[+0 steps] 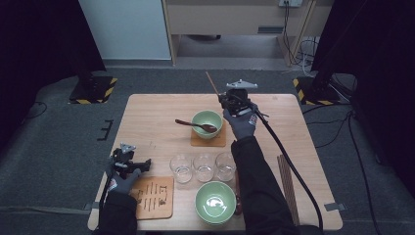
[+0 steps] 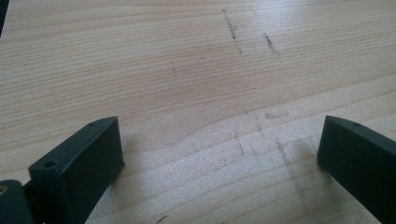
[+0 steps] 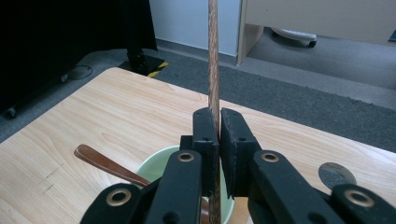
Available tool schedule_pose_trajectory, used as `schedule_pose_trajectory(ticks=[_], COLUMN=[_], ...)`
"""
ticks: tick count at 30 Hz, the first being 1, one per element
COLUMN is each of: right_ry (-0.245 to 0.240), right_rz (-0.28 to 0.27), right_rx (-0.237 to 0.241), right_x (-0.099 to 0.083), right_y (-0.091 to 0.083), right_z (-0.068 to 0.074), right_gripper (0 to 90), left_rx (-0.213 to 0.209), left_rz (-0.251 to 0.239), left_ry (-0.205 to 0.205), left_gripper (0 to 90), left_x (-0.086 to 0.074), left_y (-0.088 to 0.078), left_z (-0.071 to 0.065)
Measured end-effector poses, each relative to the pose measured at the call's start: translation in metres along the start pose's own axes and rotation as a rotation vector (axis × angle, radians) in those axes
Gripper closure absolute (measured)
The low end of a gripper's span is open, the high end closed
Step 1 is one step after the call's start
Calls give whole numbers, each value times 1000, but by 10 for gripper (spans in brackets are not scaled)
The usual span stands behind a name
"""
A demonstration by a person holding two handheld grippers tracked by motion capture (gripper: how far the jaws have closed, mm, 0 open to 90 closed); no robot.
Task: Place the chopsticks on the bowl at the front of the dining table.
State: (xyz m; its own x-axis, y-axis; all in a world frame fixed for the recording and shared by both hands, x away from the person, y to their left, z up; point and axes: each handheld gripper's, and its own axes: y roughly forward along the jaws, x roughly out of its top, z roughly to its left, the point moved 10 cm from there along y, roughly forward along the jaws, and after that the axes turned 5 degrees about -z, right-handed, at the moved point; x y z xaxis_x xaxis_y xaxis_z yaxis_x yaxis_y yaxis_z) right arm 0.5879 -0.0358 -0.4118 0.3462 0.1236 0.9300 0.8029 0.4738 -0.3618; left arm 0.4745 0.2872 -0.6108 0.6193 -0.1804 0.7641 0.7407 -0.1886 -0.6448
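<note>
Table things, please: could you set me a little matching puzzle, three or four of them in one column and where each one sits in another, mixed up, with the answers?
Things:
1. chopstick
2. wooden spoon
3. three glasses
4. left gripper

Places or states:
A. in a row between the two green bowls
B. clamped between the right gripper's jaws
C. jaws open, over bare table
D. lying in the far green bowl on a coaster

Pairs: 1-B, 2-D, 3-A, 4-C

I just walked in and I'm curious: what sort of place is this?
Probably a recording studio or lab: a dining setup on a wooden table, dark curtains either side, and a cabled right gripper.
</note>
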Motion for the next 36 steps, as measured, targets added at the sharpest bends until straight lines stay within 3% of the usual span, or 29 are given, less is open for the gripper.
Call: schedule_pose_trajectory(ticks=[18, 36], right_ry=[37, 45], right_rz=[5, 73], right_rx=[17, 22], right_x=[-15, -47], right_y=[27, 53], right_z=[9, 18], right_gripper=[853, 853], left_rx=[0, 0], left_rz=[0, 0], left_ry=[0, 0], left_gripper=[0, 0], left_x=[0, 0], left_y=[0, 0], left_z=[0, 0])
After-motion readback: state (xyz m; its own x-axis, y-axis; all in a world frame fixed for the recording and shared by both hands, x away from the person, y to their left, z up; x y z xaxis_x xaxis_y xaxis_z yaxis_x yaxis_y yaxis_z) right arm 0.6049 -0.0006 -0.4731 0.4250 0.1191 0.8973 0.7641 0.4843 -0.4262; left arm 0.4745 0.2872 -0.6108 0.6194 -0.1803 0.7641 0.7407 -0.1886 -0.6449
